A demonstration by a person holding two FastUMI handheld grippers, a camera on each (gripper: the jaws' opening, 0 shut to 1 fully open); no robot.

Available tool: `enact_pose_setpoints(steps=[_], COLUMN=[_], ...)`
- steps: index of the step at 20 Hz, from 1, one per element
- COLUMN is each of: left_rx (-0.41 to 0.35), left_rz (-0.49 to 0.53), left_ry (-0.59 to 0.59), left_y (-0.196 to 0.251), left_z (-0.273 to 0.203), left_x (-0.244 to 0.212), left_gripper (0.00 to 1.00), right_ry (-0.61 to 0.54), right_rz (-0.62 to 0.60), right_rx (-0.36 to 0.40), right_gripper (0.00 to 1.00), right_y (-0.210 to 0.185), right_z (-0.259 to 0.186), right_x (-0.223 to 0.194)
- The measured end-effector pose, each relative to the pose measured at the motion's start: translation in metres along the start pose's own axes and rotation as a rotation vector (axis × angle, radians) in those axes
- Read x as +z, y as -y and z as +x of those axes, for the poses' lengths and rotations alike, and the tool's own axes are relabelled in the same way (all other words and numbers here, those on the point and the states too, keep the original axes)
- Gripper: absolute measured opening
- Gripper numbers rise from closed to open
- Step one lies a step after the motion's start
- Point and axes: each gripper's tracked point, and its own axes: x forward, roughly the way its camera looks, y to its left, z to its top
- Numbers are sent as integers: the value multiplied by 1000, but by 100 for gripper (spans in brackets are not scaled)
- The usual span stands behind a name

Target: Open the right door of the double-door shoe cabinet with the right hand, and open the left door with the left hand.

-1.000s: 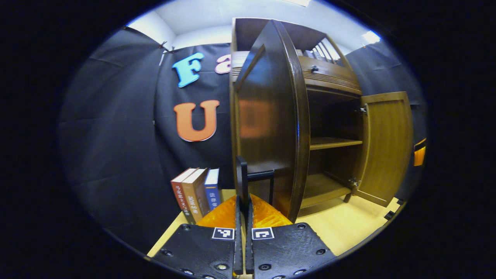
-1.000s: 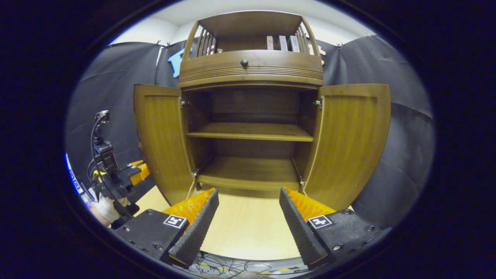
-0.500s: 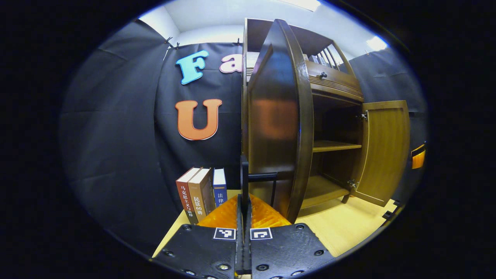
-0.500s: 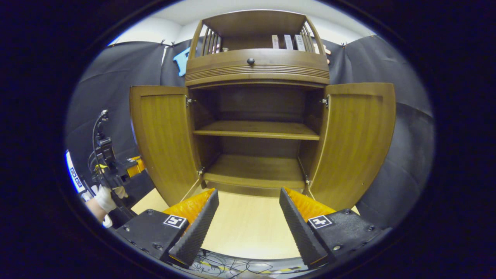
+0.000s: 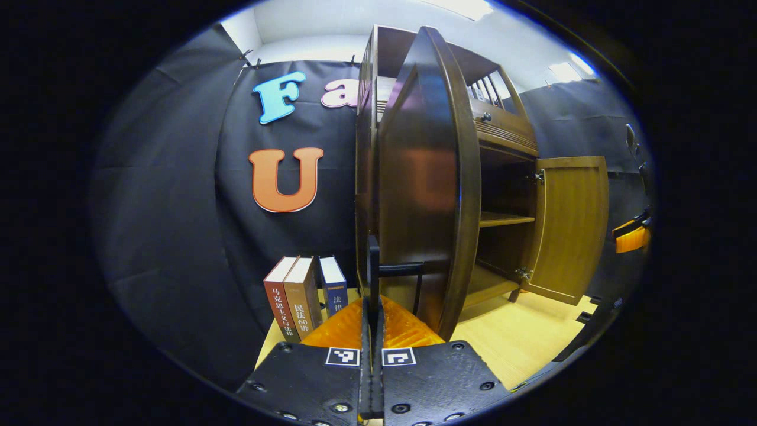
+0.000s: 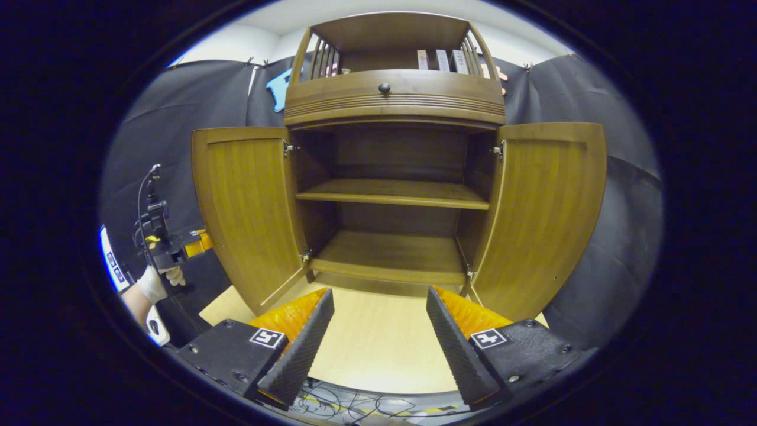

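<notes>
The brown shoe cabinet stands with both doors swung out, showing two bare shelves. In the right gripper view the left door and right door face me with their inner sides. My right gripper hangs open before the cabinet, holding nothing. In the left gripper view the left door is seen edge-on, and my left gripper is shut on its black handle. The right door stands open beyond. A gloved hand holds the left gripper outside the left door.
Three books stand upright against the black cloth, left of the cabinet. The cabinet rests on a light wooden surface. Loose cables lie at its near edge. The right gripper shows at the far right of the left gripper view.
The left door has swung a little further open, with the left gripper moving outward on its handle. The right gripper has stayed open, drifting slightly.
</notes>
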Motion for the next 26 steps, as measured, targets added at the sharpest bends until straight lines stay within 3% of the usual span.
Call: enact_pose_setpoints(steps=[5, 15, 18, 19, 24, 25, 26], left_rx=[-51, -187, -185, -175, -30, 6, 56], left_rz=[44, -23, -8, -2, -33, -29, -20], left_ry=[-8, -35, -50, -70, -132, -119, -102], left_y=[-6, -2, -5, -8, -24, -22, -22], left_z=[0, 1, -6, -10, -41, -48, -55], left_x=[-1, -3, -7, -12, -17, -7, 4], left_gripper=[0, 3, 12, 7, 93, 92, 100], right_ry=[-11, -26, -41, -37, -9, 2, 13], right_rz=[-14, -37, -39, -40, -35, -26, -20], right_rx=[9, 32, 37, 35, 22, 23, 26], right_gripper=[99, 99, 99, 100, 99, 99, 99], right_y=[0, -2, -1, 1, 18, 23, 26], right_z=[-1, -1, -1, -2, 2, 4, 4], right_x=[-2, -4, -7, -7, 3, 6, 9])
